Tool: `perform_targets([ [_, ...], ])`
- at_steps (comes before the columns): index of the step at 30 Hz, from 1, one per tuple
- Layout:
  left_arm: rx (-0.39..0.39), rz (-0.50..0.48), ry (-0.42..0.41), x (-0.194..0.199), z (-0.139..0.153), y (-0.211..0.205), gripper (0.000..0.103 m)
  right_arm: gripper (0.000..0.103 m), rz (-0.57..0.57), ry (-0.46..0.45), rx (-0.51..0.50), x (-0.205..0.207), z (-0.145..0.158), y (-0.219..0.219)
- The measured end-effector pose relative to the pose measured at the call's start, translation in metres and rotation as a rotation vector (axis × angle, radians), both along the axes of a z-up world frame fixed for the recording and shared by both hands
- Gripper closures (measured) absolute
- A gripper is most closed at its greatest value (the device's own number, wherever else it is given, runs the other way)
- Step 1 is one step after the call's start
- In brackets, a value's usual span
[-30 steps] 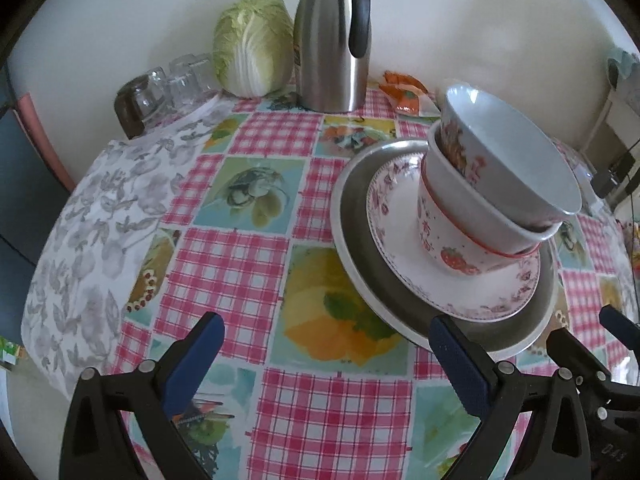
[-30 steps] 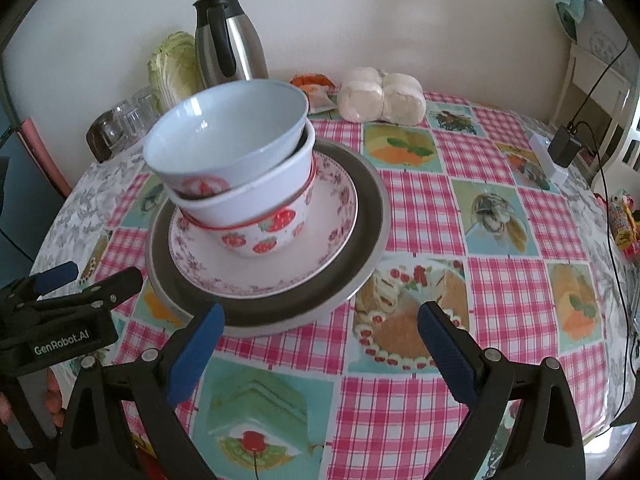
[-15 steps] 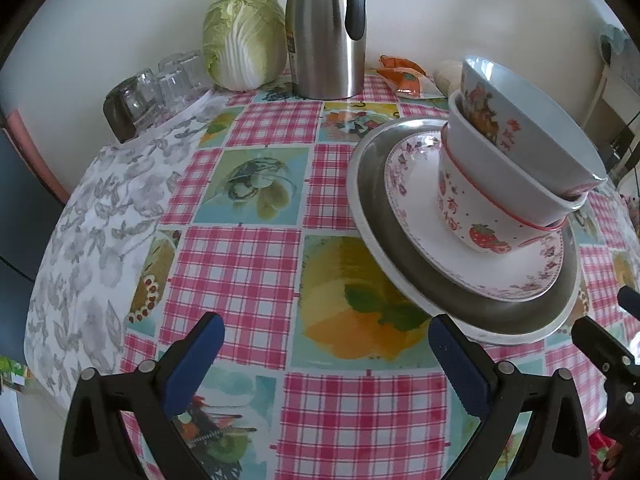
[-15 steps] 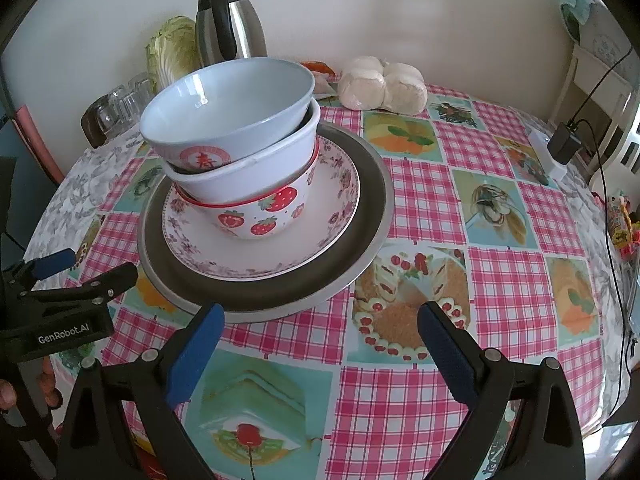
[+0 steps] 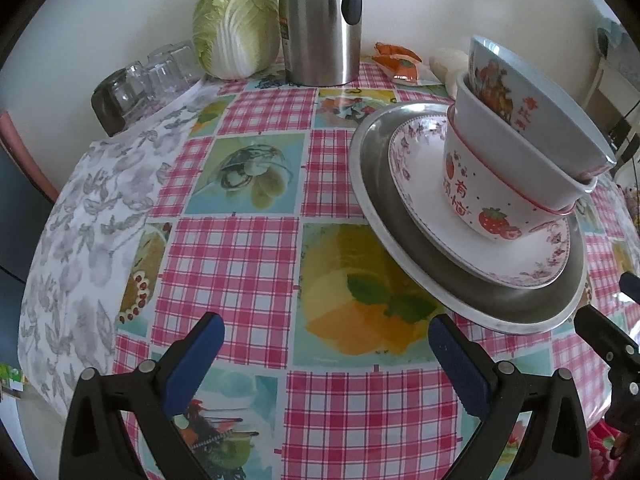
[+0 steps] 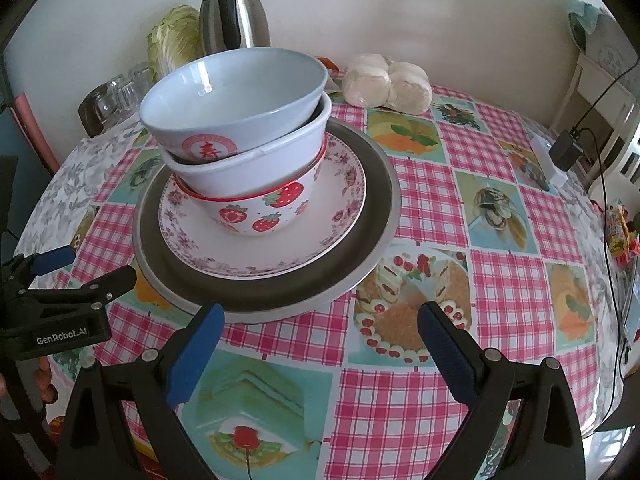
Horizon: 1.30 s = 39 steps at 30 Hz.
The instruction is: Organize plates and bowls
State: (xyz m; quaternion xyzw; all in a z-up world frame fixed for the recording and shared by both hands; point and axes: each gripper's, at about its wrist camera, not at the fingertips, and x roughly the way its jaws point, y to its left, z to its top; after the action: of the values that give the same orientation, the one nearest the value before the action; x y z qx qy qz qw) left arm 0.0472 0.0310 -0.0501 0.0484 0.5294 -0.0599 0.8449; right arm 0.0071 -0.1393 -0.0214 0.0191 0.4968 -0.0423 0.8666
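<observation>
While both tools gape empty, right tool (image 6: 316,320) faces stacked bowls (image 6: 240,136) on grey metal plate (image 6: 372,216), upper centre-left; left tool (image 5: 326,332) sees them far right.

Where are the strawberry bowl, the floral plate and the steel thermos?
strawberry bowl (image 6: 260,210): right wrist view, front wall with berries.
floral plate (image 6: 340,200): right wrist view, bare right rim.
steel thermos (image 5: 316,36): left wrist view, middle of steel body.

Home dining table (image 6: 500,184), cabbage (image 5: 236,24), thermos (image 5: 320,20)
</observation>
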Motion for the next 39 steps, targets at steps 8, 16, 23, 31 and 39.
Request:
perform_targets([
  [8,-0.008,-0.014,-0.015,-0.0013,0.0025,-0.0006,0.000,0.006,0.009,-0.001,-0.012,0.0017,-0.0005,0.0031],
  [16,-0.024,-0.022,-0.024,-0.0025,0.0059,-0.0008,0.000,0.006,0.012,-0.004,-0.015,0.0025,0.0009,0.0029],
  [23,-0.034,-0.017,-0.029,-0.0021,0.0083,-0.0007,0.000,0.006,0.021,-0.001,-0.025,0.0029,0.0006,0.0040],
  [31,-0.033,-0.015,-0.025,-0.0015,0.0070,-0.0010,0.000,0.006,0.026,-0.001,-0.028,0.0023,0.0007,0.0044],
  [39,-0.032,-0.010,-0.023,-0.0008,0.0068,0.0004,0.000,0.006,0.032,0.004,-0.031,0.0032,0.0006,0.0056],
])
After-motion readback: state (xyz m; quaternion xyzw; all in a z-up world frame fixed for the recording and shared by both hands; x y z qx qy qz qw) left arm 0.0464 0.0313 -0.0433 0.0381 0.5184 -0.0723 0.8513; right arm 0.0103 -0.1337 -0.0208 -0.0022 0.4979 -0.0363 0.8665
